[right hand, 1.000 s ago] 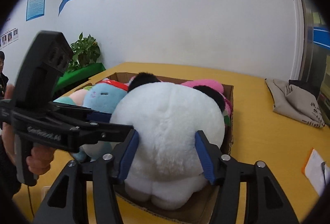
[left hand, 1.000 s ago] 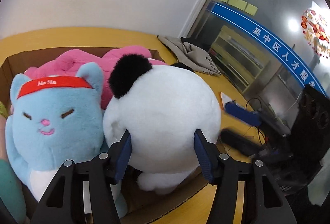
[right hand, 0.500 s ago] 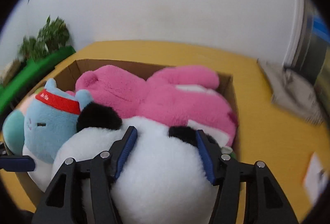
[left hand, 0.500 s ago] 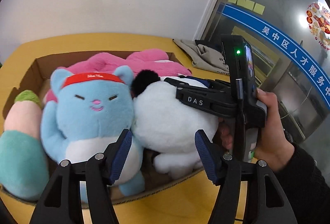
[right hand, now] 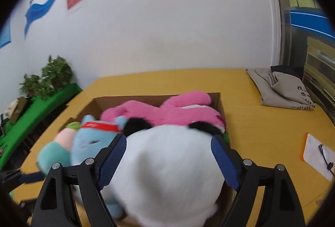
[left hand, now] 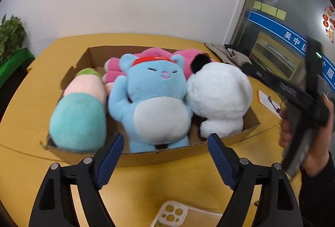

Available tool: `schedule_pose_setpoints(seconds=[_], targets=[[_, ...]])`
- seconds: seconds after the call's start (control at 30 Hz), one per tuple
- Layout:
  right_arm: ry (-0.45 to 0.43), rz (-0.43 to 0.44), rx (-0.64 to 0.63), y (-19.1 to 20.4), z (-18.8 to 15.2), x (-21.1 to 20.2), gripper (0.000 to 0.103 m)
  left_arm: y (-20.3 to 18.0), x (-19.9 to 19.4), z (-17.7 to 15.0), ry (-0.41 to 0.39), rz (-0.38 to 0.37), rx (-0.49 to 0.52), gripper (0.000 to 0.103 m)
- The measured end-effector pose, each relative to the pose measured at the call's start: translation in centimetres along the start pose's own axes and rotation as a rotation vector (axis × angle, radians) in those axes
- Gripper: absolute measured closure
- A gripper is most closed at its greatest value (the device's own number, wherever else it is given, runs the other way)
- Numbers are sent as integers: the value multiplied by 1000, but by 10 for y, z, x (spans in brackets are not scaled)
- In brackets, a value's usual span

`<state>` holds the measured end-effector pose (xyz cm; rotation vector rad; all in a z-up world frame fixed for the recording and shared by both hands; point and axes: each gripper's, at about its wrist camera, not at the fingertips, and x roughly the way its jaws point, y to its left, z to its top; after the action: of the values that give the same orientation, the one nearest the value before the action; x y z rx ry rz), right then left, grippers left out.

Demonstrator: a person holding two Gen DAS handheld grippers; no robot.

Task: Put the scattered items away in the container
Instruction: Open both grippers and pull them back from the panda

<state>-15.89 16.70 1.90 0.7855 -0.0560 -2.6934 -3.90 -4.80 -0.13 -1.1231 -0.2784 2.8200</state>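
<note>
Inside the cardboard box (left hand: 146,157) sits the panda plush (left hand: 217,99) (both grippers opening)

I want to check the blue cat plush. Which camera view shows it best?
The left wrist view: the blue cat plush lies face-up in the cardboard box, shown nearly whole, sharp, between the teal plush and panda plush. The right wrist view shows only its blurred head, partly behind the panda and a finger.

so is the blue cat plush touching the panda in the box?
Touching. The left wrist view shows the blue cat plush pressed against the panda with no gap, both inside the cardboard box.
</note>
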Motion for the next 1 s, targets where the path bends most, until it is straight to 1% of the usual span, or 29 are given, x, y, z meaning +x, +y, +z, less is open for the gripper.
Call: schedule_pose_setpoints(seconds=[0.1, 0.17, 0.23, 0.3, 0.33, 0.37, 0.47, 0.57, 0.67, 0.77, 0.83, 0.9, 0.93, 0.97, 1.0], targets=[[15, -1, -47, 15, -28, -29, 20, 3, -1, -11, 5, 7, 6, 17], [39, -22, -87, 21, -49, -31, 20, 2, 5, -13, 0, 31, 35, 17], [82, -56, -83, 17, -61, -21, 20, 4, 20, -13, 9, 28, 51, 17], [144, -101, -37, 2, -69, 2, 20, 15, 41, -16, 56, 8, 28, 18], [175, -123, -28, -4, -74, 12, 20, 16, 40, -17, 14, 11, 41, 17], [208, -151, -24, -8, -80, 22, 20, 19, 43, -17, 38, 2, 23, 18], [185, -187, -62, -4, -92, 24, 20, 19, 38, -19, 48, -11, 16, 18], [197, -190, -54, -4, -93, 22, 20, 20, 35, -22, 55, -17, 23, 18], [201, -181, -58, -4, -96, 17, 20, 21, 32, -23, 42, -2, 37, 18], [193, -191, -51, -2, -98, 12, 20, 19, 30, -23, 32, 19, 67, 18], [196, -197, -46, 2, -96, 8, 20, 20, 22, -21, 21, 10, 68, 17], [198, -202, -30, 4, -94, 1, 20, 19, 10, -19, -9, 0, 66, 15], [189, -200, -27, 5, -92, -5, 20, 17, 3, -18, -24, 1, 70, 12], [177, -199, -29, 8, -91, -11, 20, 15, -3, -17, -35, -4, 74, 6], [163, -201, -38, 12, -90, -18, 19, 13, -9, -17, -44, -19, 74, 3]])
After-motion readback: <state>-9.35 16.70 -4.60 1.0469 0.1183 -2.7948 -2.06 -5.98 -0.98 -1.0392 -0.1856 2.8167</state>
